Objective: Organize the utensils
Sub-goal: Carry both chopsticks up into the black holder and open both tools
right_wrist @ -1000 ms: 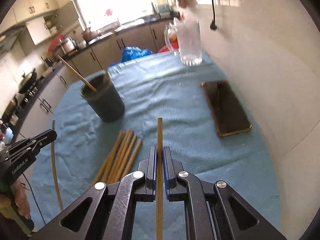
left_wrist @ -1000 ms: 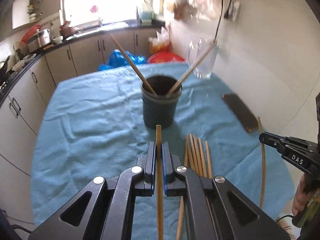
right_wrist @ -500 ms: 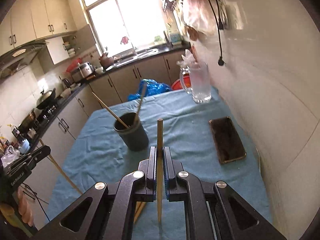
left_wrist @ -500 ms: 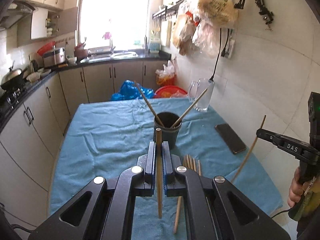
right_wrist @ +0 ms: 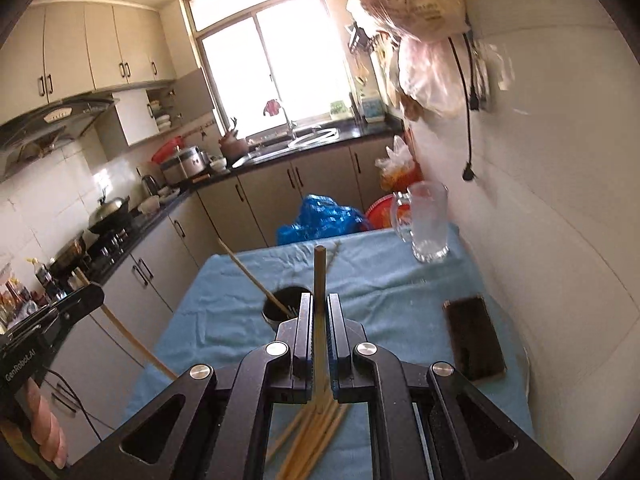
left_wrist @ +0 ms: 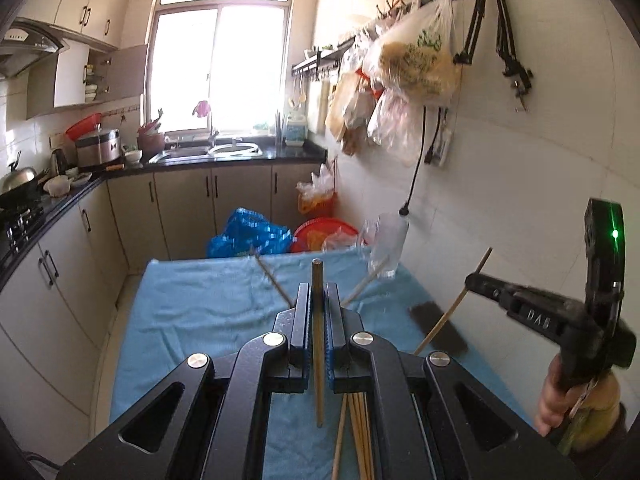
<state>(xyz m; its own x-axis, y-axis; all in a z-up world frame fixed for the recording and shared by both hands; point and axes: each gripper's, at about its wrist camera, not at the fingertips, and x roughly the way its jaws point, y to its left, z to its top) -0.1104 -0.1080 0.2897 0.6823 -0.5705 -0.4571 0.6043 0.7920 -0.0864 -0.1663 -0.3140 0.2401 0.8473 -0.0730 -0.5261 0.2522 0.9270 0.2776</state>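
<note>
Grippers are both held high above the blue-cloth table [right_wrist: 400, 280], tilted downward, each carried by a bare hand: the right hand [left_wrist: 560, 396] shows at the edge of the left wrist view, the left hand [right_wrist: 44, 420] at the edge of the right wrist view. The left gripper [left_wrist: 318, 300] is clenched on a thin wooden chopstick [left_wrist: 318, 344] that stands upright between its jaws, one end poking past the fingertips, the other hanging below them. The right gripper [right_wrist: 319, 308] grips a second wooden chopstick [right_wrist: 319, 280] the same way.

Open cloth spreads to the left of the dark round utensil cup [right_wrist: 286, 306], which sits near the table's middle with two chopsticks leaning out of it. The white tiled wall [right_wrist: 540, 240] runs close along the right edge, where a dark flat phone [right_wrist: 474, 336] lies and a clear glass pitcher [right_wrist: 428, 224] stands at the far corner. A loose bundle of wooden chopsticks [right_wrist: 316, 432] lies on the cloth beneath the grippers, well apart from the fingertips, on the near side of the cup.
</note>
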